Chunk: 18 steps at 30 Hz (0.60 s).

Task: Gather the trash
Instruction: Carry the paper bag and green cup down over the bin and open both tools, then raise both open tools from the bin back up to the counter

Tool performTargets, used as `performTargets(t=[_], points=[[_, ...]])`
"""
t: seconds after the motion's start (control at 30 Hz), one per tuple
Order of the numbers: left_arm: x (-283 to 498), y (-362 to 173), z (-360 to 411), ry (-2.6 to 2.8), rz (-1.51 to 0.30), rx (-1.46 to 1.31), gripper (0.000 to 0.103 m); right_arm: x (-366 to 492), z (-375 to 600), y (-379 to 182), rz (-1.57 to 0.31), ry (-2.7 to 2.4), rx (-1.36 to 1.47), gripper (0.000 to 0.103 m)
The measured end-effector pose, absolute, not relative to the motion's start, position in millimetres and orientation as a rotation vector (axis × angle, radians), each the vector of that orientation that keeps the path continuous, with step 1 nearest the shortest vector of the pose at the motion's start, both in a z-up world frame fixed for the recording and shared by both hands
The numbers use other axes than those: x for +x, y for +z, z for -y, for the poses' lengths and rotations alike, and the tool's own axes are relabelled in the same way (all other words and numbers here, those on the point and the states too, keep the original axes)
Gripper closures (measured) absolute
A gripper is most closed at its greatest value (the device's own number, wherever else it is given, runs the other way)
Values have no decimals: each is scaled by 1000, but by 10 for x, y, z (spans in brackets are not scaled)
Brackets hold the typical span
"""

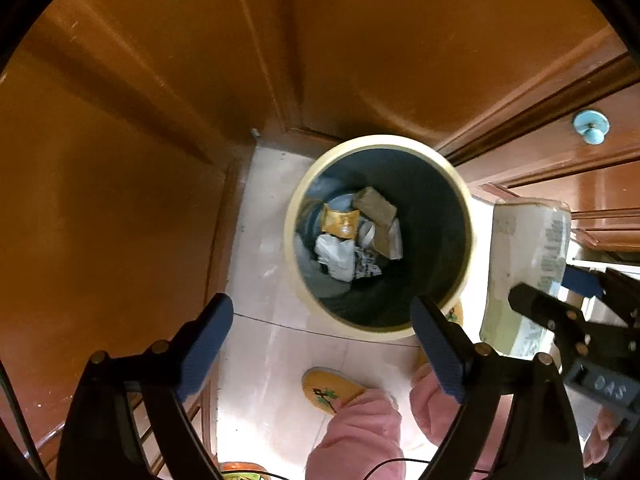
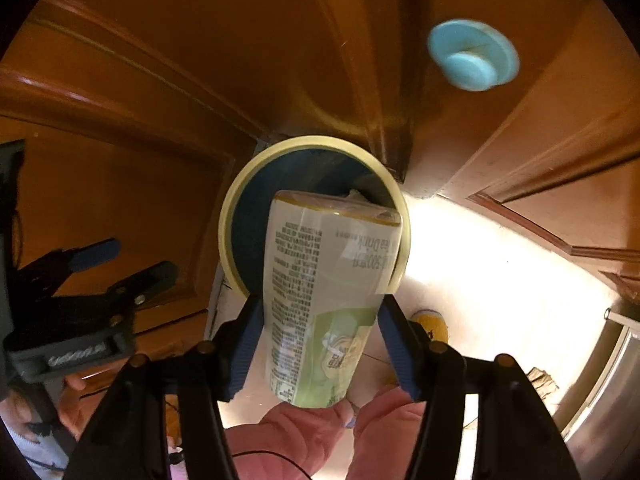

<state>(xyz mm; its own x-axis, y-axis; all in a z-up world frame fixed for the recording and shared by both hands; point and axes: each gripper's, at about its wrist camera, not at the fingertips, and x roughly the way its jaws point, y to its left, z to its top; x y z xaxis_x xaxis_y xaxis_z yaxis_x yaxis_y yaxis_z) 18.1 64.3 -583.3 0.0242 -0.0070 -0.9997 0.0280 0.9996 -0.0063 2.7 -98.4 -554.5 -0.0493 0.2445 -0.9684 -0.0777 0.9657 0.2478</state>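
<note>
A round bin (image 1: pixel 460 196) with a cream rim and dark blue inside stands on the floor in a corner of wooden cabinets. In it lie a yellow wrapper (image 1: pixel 340 220), a brown cardboard piece (image 1: pixel 376 204) and crumpled white paper (image 1: pixel 336 256). My left gripper (image 1: pixel 324 340) hangs open above the bin's near rim with nothing between its blue pads. The left gripper (image 2: pixel 128 266) also shows at the left of the right wrist view. My right gripper (image 2: pixel 320 340) is shut on a plastic drink bottle (image 2: pixel 320 280) with a green and white label, held over the bin's rim (image 2: pixel 236 208). The bottle (image 1: pixel 524 264) appears just right of the bin.
Brown wooden cabinet doors (image 1: pixel 140 120) close in behind and to the left of the bin. A pale blue knob (image 2: pixel 472 56) sits on the right door. The person's pink trouser legs (image 1: pixel 360 432) and yellow slippers (image 1: pixel 324 390) stand on the pale tiled floor (image 2: pixel 500 280). A steel surface (image 2: pixel 600 380) is at far right.
</note>
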Motion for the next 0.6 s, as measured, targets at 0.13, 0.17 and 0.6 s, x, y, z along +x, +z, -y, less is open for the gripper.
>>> performTargets(t=[0.13, 0.17, 0.6], points=[[119, -5811, -736, 1, -1527, 17, 14, 73, 817, -5584, -1601, 271, 94, 42], [110, -5797, -779, 6, -1523, 12, 14, 83, 773, -5574, -1598, 272, 84, 42], [97, -5486, -953, 60, -1445, 2, 14, 121, 636, -5447, -1565, 266, 92, 25]])
